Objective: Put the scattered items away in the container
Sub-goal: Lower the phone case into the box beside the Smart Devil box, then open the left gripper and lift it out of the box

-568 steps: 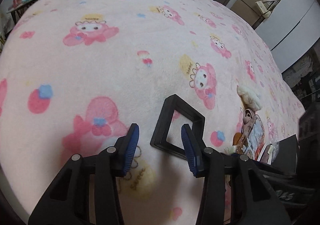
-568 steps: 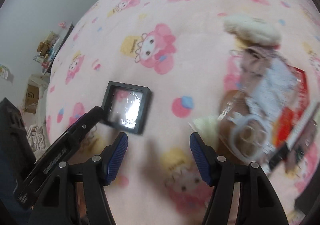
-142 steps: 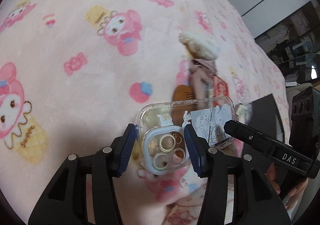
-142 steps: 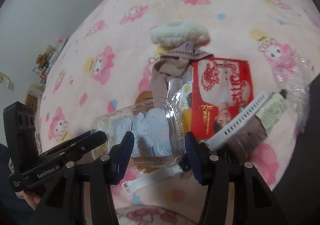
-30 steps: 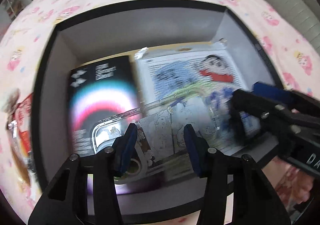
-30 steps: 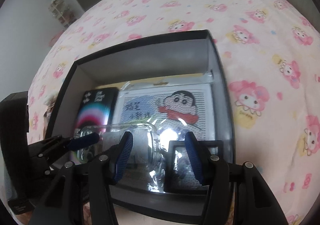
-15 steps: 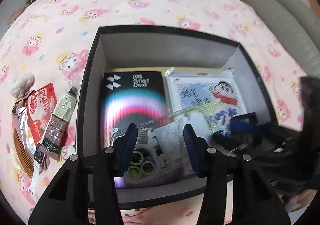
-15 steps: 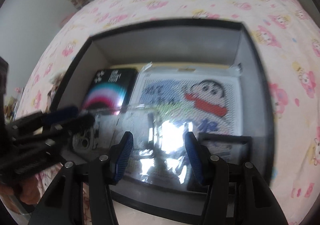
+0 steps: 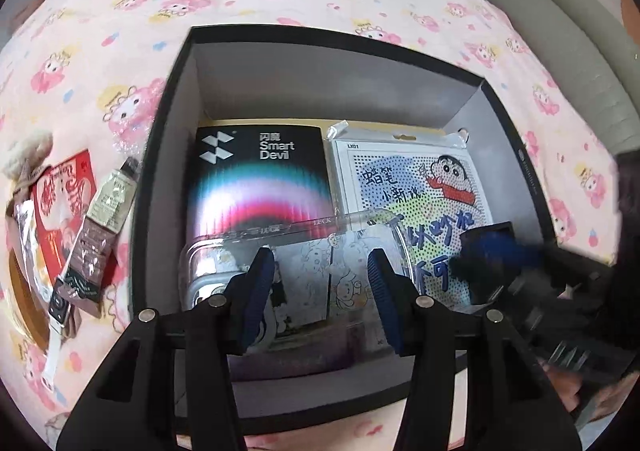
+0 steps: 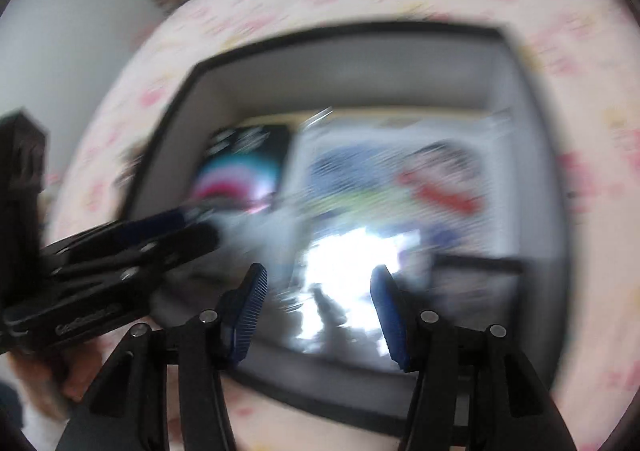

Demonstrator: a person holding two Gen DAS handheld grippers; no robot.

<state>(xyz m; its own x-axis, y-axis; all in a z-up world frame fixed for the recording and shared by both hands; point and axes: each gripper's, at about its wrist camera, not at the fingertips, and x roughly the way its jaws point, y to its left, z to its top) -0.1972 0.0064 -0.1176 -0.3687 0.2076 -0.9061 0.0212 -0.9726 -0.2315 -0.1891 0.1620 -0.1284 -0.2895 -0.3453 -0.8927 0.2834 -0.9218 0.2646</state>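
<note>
A clear phone case [image 9: 304, 239] with cartoon line drawings hangs low inside the black box [image 9: 160, 155]. It sits over a black Smart Devil carton [image 9: 260, 171] and a cartoon bead pack [image 9: 400, 179]. My left gripper [image 9: 320, 283] is shut on the case near its camera end. My right gripper [image 9: 496, 251] comes in from the right, smeared, at the case's other end. The right wrist view is badly blurred. In it a bright glare of clear plastic fills the gap of the right gripper [image 10: 318, 291], and the left gripper [image 10: 192, 229] reaches in from the left over the box [image 10: 360, 63].
Left of the box, on the pink cartoon blanket [image 9: 240, 11], lie a cream tube [image 9: 108, 195], a red packet [image 9: 64, 191], a white strap [image 9: 56, 311] and a fluffy item [image 9: 28, 147]. A grey sofa [image 9: 580, 31] stands at the back right. A person's hand [image 10: 68, 379] holds the left gripper.
The left view has pulled back and shifted, so the whole box and the items beside it show. The case stays between both grippers. The right view has gone blurred.
</note>
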